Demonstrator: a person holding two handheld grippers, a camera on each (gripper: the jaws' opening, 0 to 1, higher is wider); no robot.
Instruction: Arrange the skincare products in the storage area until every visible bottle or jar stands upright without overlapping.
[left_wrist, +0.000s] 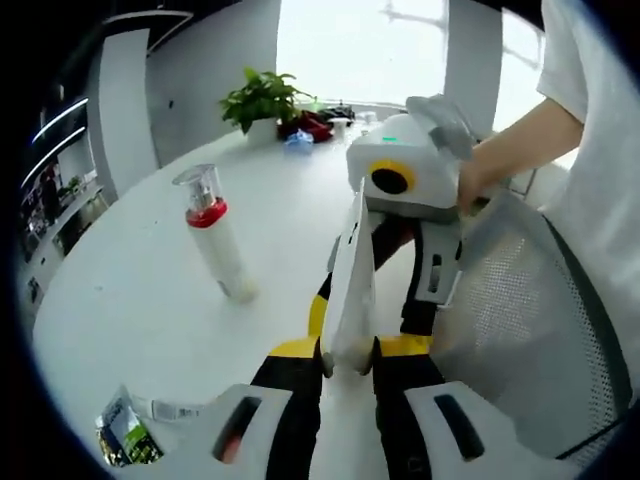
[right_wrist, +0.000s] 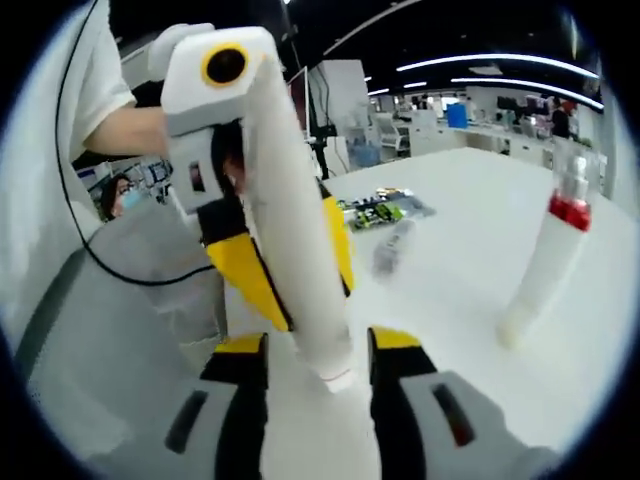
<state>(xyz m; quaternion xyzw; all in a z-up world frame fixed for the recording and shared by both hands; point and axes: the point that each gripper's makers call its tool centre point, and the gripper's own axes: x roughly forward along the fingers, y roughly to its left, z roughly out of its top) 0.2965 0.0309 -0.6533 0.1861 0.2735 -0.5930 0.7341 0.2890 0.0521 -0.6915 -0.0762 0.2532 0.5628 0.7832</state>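
A long white tube is held above the white table by both grippers from opposite ends. My left gripper is shut on its near end, its yellow-padded jaws pressed to either side. My right gripper comes in from the right, held by a person's hand, and is shut on the same tube. In the right gripper view the tube runs from my right gripper up to the left gripper. A white bottle with a red band and clear cap stands on the table, apart from both grippers.
A potted plant and small items sit at the table's far edge. Printed packets lie on the table, with a small bottle lying flat beside them. A grey mesh chair stands close beside the grippers.
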